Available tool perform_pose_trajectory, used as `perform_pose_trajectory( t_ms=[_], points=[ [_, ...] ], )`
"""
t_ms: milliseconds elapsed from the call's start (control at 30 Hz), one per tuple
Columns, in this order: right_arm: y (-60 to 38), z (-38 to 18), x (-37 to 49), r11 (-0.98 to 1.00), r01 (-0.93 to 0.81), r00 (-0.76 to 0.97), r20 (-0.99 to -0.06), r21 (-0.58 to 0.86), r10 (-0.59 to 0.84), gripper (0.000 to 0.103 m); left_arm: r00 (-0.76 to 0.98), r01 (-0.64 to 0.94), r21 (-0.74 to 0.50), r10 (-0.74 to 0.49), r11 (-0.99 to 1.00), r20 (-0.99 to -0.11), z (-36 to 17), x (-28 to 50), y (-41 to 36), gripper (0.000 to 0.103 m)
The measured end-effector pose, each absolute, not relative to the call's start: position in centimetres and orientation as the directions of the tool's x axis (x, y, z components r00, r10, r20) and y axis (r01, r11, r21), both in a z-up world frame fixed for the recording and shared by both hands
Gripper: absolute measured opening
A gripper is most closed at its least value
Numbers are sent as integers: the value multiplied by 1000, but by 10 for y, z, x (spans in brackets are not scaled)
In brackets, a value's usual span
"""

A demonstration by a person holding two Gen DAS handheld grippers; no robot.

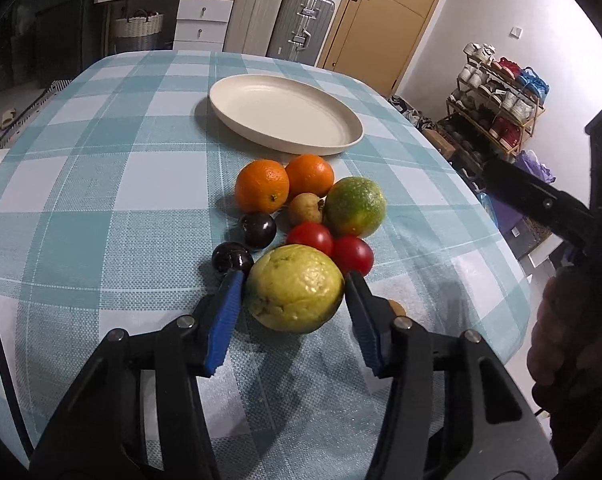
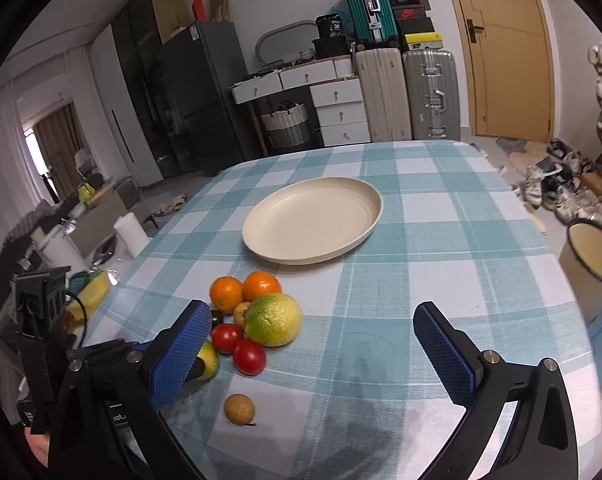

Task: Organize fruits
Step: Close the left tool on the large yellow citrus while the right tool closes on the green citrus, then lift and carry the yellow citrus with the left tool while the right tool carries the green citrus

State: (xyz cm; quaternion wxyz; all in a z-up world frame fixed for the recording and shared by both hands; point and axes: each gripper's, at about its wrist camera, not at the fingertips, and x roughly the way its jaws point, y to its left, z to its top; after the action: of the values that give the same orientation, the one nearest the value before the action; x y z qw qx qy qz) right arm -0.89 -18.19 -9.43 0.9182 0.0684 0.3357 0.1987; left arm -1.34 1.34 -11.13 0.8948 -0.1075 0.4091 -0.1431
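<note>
A pile of fruit lies on the checked tablecloth: two oranges [image 1: 261, 185], a green-yellow citrus [image 1: 355, 207], two red tomatoes [image 1: 310, 237], two dark plums [image 1: 257, 229], a small brown fruit [image 1: 305, 208] and a large yellow guava [image 1: 295, 288]. My left gripper [image 1: 295, 280] has its blue pads on both sides of the guava, touching or nearly touching it. An empty cream plate [image 1: 285, 114] sits beyond the pile. My right gripper [image 2: 315, 320] is open and empty above the table, right of the pile [image 2: 274, 319]. A small brown fruit [image 2: 239, 408] lies alone near it.
The table's right edge drops to a floor with a shoe rack [image 1: 501, 100]. A cream bin [image 2: 591, 252] stands beside the table on the right. Suitcases [image 2: 405, 92] and drawers stand at the far wall.
</note>
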Motion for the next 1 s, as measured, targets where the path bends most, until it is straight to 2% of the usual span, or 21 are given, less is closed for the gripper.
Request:
perform_pose_trajectory(
  t_ms=[200,667,833,900,1000],
  points=[
    [-180,-111,7,867,-348,624,-602,357,498,103,629,183,-315,-358,931,-690,-108,-16,15,49],
    [-155,-141,42,811,-386,521,-621,440,585,102,641,167,-373,-388,913,-662,-96,-16,31,49],
    [-147,-149,53,803,-395,493,-635,446,595,92,656,161,-378,-385,912,-649,-84,-12,37,49],
    [-146,-153,58,789,-393,468,-636,472,613,85,656,156,-390,-391,907,-646,-81,-9,41,49],
    [-145,-158,61,788,-387,458,-642,479,615,83,665,152,-378,-378,913,-644,-75,-6,44,49]
  ],
)
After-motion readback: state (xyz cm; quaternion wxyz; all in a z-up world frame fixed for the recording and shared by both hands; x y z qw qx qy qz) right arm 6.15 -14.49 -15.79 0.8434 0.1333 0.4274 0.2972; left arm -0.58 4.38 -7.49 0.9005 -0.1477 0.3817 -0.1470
